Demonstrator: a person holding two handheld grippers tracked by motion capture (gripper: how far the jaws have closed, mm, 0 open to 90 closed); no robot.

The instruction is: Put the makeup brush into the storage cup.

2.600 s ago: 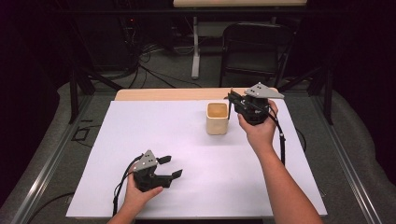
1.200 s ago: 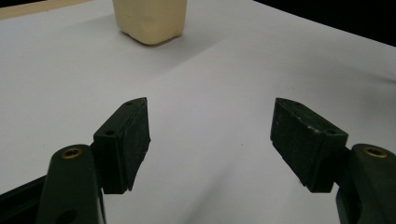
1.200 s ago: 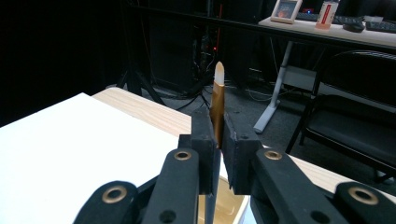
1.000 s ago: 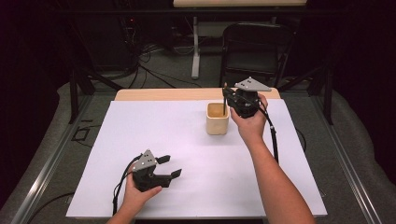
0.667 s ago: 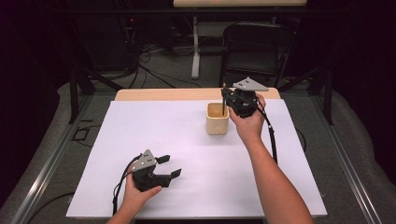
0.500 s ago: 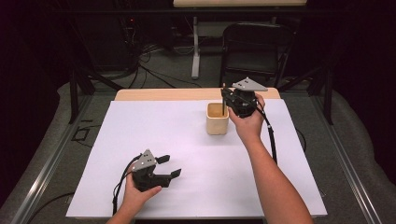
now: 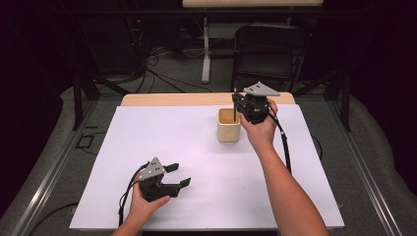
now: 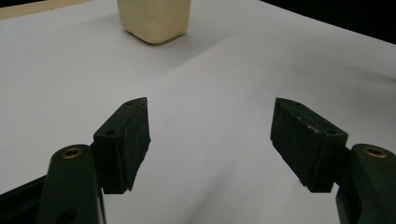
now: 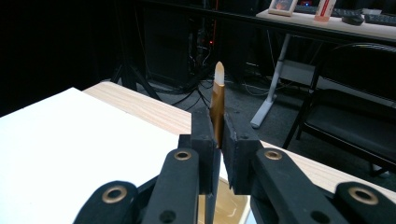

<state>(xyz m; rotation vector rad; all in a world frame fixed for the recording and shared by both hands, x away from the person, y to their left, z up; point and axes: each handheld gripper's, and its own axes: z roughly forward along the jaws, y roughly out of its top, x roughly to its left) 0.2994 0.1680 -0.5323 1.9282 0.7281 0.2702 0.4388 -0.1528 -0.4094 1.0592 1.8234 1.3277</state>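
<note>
Right gripper point(image 7: 236, 104), clamped on a wooden stick point(image 9: 217, 105), has moved over the cup point(image 7: 228, 125), ready to drop it in; left gripper point(image 7: 178, 175) rests open, empty

Table cover point(image 7: 196, 147): plain white, no pattern. Table edge point(image 7: 167, 99) at far side: light wood w/ grain. Cup point(image 7: 228, 125): pale cream-yellow, plain. Stick point(image 9: 217, 105) betw. right gripper point(image 9: 218, 140) pads: golden-brown w/ pale tip. Both grippers black; brass-coloured rivets. Left gripper point(image 7: 178, 175) & right each w/ grey plate on top. Chair point(image 7: 273, 49): black. Backgrnd dark.
</note>
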